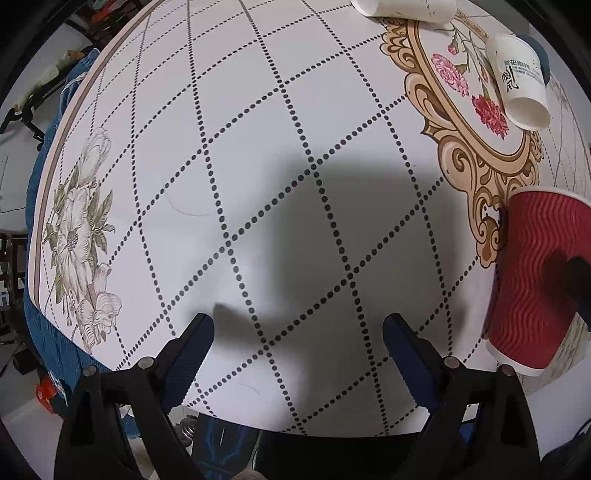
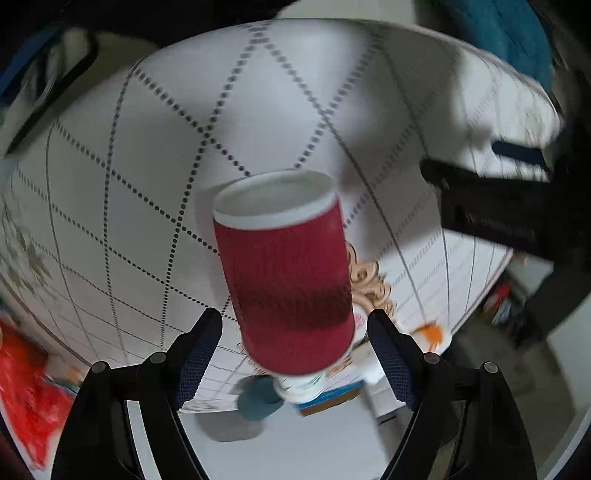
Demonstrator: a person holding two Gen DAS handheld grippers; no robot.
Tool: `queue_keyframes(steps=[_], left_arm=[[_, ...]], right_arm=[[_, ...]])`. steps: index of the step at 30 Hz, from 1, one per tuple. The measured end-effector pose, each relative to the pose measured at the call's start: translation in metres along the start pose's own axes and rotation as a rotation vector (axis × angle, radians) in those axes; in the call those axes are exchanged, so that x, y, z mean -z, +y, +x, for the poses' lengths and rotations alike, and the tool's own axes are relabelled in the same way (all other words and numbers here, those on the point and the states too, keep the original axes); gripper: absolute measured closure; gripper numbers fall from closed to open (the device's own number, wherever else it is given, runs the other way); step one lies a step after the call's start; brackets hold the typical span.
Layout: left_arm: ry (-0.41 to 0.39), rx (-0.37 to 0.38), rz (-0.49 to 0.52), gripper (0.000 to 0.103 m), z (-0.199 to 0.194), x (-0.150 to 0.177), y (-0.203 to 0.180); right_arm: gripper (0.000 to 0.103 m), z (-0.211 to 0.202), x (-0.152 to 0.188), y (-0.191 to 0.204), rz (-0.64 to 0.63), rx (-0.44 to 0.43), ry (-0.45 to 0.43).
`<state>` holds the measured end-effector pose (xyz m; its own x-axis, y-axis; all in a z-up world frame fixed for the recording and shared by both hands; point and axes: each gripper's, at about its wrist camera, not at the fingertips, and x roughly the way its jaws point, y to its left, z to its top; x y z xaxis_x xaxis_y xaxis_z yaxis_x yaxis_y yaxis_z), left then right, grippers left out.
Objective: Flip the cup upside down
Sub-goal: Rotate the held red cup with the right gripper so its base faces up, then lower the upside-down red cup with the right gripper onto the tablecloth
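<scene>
A red ribbed paper cup with a white rim [image 1: 535,280] is at the right edge of the left wrist view, on or just above the table, with a dark finger of the other gripper against its side. In the blurred right wrist view the same cup [image 2: 284,273] lies between the fingers of my right gripper [image 2: 295,325], rim pointing away; the fingers stand wide with gaps beside the cup. My left gripper [image 1: 299,325] is open and empty over the table, left of the cup.
The round table [image 1: 258,147] has a white cloth with dotted diamonds and flower prints. Two white paper cups lie on their sides at the far right [image 1: 521,81] and top [image 1: 406,9]. The table edge runs near the left gripper's base.
</scene>
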<state>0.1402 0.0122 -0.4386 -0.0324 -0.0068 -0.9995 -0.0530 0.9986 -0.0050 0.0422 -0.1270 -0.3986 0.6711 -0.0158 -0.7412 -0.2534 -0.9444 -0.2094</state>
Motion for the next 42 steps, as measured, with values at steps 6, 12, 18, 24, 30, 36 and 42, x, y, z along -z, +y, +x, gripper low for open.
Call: queue_keyframes(steps=[6, 12, 18, 24, 30, 36, 42], left_arm=[[0.004, -0.002, 0.014, 0.009, 0.001, 0.002, 0.004], [0.009, -0.015, 0.015, 0.009, -0.006, -0.012, 0.004], [0.014, -0.016, 0.005, 0.009, -0.01, -0.022, 0.017], [0.013, -0.021, -0.004, 0.009, -0.012, -0.021, 0.029], [0.005, -0.024, -0.014, 0.009, -0.014, -0.018, 0.043], [-0.006, -0.036, -0.027, 0.009, -0.021, -0.017, 0.055], [-0.018, -0.047, -0.044, 0.009, -0.033, -0.02, 0.075]], right_arm=[[0.02, 0.012, -0.003, -0.004, -0.101, 0.019, -0.034], [0.025, 0.031, -0.001, 0.001, -0.176, 0.053, -0.049], [0.026, 0.037, 0.0, -0.015, -0.159, 0.052, -0.07], [0.027, 0.038, -0.005, -0.031, -0.126, 0.036, -0.075], [0.028, 0.04, -0.003, -0.058, -0.018, -0.017, -0.069], [0.028, 0.041, -0.003, -0.107, 0.191, -0.178, -0.051], [0.027, 0.056, 0.014, -0.143, 0.457, -0.393, -0.043]])
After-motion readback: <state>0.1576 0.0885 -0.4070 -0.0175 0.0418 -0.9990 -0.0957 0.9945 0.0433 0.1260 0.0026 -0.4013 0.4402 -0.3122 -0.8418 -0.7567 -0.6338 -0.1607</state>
